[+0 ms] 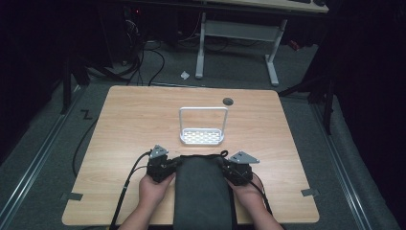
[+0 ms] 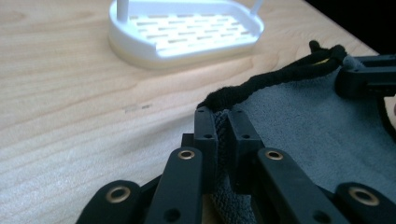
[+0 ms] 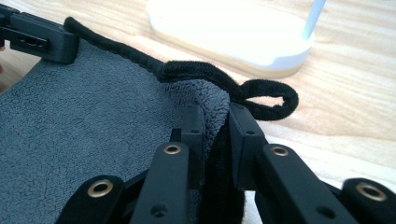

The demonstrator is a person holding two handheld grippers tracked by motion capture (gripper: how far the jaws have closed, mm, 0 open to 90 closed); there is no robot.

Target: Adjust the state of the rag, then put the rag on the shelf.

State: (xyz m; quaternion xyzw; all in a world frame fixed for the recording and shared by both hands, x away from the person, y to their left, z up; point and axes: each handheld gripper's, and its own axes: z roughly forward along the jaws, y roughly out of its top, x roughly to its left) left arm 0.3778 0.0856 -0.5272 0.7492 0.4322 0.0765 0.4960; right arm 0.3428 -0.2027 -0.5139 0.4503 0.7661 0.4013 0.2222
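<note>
towel: grey towel (image 1: pixel 201 191) with black trim, near edge of table (image 1: pixel 124 120), between both hands
left gripper (image 2: pixel 223 122): jaws nearly together, pinching towel's far-left corner
right gripper (image 3: pixel 215 116): jaws clamped on far-right corner beside hanging loop (image 3: pixel 266 100)
rack: white rack (image 1: pixel 202 136) with tall handle, just beyond towel, mid-table

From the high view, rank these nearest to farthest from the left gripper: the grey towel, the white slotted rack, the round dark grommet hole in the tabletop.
1. Grey fleece towel with black edging: its near-left corner is pinched in the left gripper's jaws.
2. White slotted plastic rack with a hoop handle: mid-table, ahead and to the right.
3. Round dark grommet hole: beyond the rack, near the far edge.
</note>
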